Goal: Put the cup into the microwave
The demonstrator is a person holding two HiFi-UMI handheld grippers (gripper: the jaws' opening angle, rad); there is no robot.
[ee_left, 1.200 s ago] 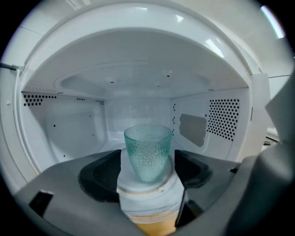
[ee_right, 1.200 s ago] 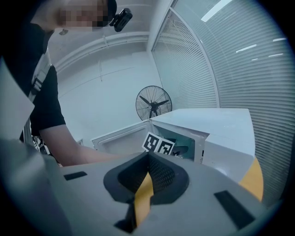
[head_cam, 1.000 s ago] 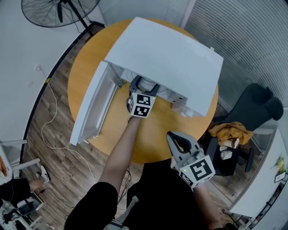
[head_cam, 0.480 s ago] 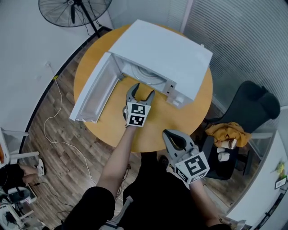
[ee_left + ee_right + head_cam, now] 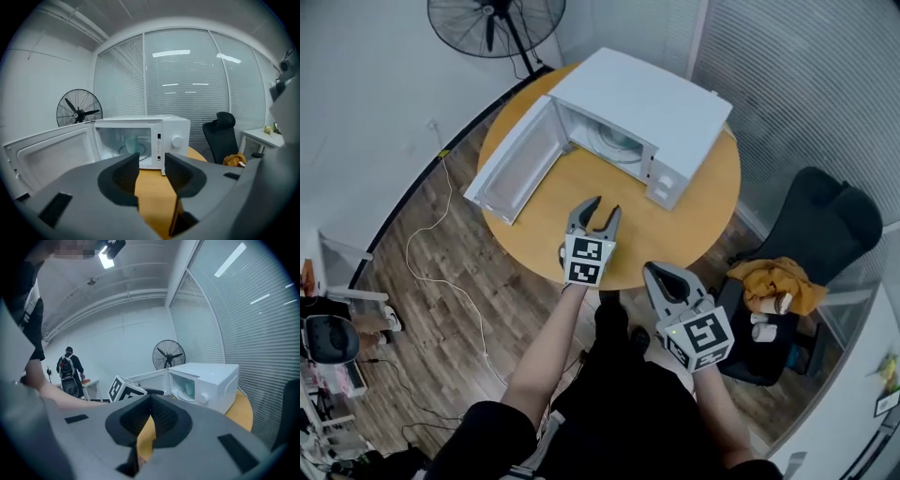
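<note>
A round orange-brown wooden worktop (image 5: 698, 225) stands on a dark wood-plank floor (image 5: 441, 291) in an office corner. A plain white wall (image 5: 366, 94) runs along the left. Pale slatted window blinds (image 5: 806, 84) run along the right. A black pedestal fan (image 5: 497, 14) stands where they meet. Right of the worktop is a black office chair (image 5: 830, 225), with a mustard-yellow cloth (image 5: 773, 279) on its seat. A bright ceiling lamp (image 5: 107, 258) glows overhead.

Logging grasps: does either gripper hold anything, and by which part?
Nothing. Left gripper empty, jaws just been closing; right gripper shut, empty. Cup stands inside microwave.
</note>
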